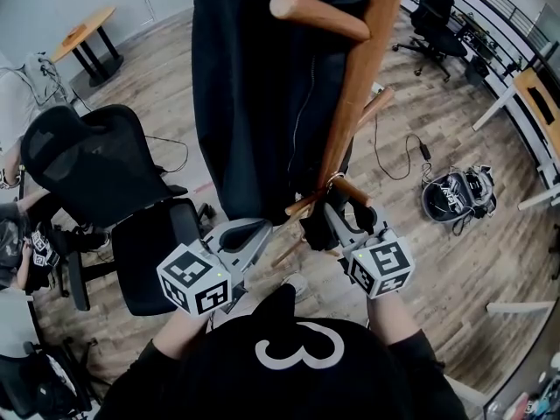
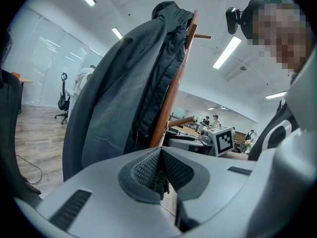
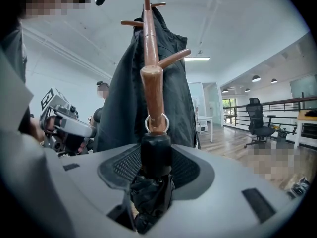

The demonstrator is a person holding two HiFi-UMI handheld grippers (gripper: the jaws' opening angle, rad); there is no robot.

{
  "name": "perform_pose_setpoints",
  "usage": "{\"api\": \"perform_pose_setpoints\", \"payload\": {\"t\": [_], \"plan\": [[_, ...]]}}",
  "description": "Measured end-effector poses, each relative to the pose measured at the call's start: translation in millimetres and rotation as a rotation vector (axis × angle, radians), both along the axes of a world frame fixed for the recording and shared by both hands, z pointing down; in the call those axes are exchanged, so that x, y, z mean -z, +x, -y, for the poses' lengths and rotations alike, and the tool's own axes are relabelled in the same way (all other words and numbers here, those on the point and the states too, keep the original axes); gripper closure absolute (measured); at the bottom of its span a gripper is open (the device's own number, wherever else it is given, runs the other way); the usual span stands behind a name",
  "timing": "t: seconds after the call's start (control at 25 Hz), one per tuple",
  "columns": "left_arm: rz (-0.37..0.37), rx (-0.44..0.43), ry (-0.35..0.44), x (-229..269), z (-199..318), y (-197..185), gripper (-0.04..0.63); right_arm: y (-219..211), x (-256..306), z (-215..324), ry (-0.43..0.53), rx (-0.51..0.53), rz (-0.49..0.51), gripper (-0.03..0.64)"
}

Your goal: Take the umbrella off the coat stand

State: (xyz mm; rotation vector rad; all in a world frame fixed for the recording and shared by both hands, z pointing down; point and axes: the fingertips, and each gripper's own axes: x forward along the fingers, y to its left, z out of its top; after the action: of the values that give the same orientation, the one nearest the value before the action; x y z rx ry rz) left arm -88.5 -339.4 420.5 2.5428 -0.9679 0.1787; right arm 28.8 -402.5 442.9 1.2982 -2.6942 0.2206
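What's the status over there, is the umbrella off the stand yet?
Left gripper shut, empty. Right gripper fingers closed on umbrella. Its ring on the peg, not off yet. Jacket hangs close behind.

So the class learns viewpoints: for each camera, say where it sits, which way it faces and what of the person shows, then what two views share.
Head view: on the person's head, facing steeply down at the coat stand; shows forearms, left gripper, right gripper.
Left gripper view: rides that gripper, looks along closed fingers at the jacket; person's head above.
Right gripper view: rides that gripper, faces the stand's peg, umbrella between its fingers.
Both gripper views share the stand, the person's head and each other's gripper.
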Motion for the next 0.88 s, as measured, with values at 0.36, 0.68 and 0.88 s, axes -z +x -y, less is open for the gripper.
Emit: {"api": "perform_pose_setpoints", "payload": {"t": [0.36,0.68,0.88], "plan": [[0.001,-0.009,-0.004,0.4,-7.6,2.8,0.584,2.6,1.1,-5.4,-0.017,-0.01,0.026,0.423],[0.0,-0.021,0.008,6.2,-13.5,9.3,0.584,7.2,6.2,-9.3,-0.043,-0.022,0.085,0.425],[0.001,-0.015,0.011,6.4,-18.0,8.4,0.584,8.8,9.8,-12.5,-0.032,-0.024,0.081,0.425]]}}
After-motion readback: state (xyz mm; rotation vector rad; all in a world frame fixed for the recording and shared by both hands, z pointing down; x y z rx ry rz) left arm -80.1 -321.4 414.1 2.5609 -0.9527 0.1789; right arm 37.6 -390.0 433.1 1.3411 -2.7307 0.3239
